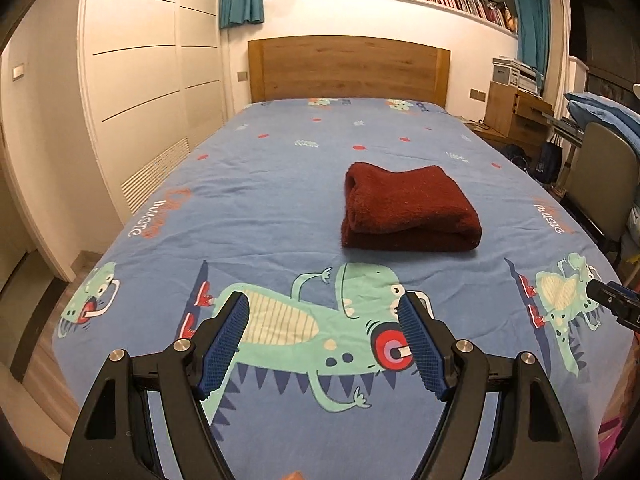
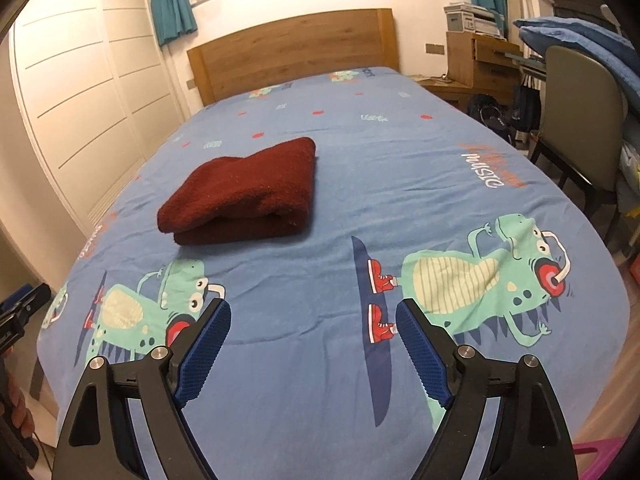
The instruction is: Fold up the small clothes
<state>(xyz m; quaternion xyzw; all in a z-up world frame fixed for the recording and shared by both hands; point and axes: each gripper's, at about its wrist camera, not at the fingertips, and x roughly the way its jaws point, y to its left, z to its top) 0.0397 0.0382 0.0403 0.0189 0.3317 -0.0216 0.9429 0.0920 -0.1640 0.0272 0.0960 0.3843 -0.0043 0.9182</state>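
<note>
Both the left gripper [image 1: 324,312] and right gripper [image 2: 312,320] hover spread wide, holding nothing, well short of the folded dark-red fuzzy garment [image 1: 408,210] lying mid blue dinosaur-print bedsheet [image 1: 260,184], wooden headboard [image 1: 348,68] behind.

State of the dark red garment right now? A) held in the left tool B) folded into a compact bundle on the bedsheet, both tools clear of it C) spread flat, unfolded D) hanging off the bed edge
B: the dark red garment lies folded in layers on the bedsheet, with the left tool and the right tool both open, empty and short of it.
</note>
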